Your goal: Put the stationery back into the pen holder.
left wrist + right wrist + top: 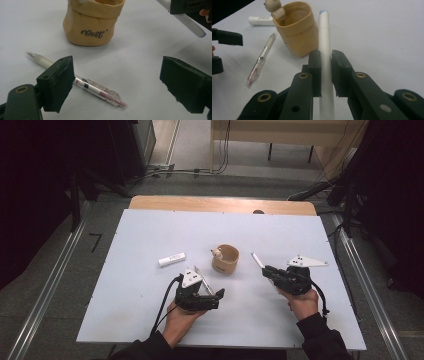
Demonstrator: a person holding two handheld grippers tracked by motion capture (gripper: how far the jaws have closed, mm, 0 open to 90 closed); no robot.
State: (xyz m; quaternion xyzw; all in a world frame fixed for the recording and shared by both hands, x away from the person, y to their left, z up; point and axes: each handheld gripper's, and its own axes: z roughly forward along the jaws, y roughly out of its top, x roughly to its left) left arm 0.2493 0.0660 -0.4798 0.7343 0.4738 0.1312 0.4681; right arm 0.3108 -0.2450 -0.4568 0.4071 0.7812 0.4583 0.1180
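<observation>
The pot (93, 23) looks like matt tan paper or cloth, softly creased. Beside it lies a clear glossy plastic pen (100, 92) on the smooth white worktop (150, 320). Matt black tongs (325, 72) grip a smooth white marker (324, 37).

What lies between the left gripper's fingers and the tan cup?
In the left gripper view, a clear pen lies on the white table before the tan cup.

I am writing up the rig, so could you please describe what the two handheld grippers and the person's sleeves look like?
Both the left gripper and the right gripper are black, with blocky jaws, brass-ringed holes, a pale three-cornered top plate and a trailing black cable. The sleeves are dark.
</observation>
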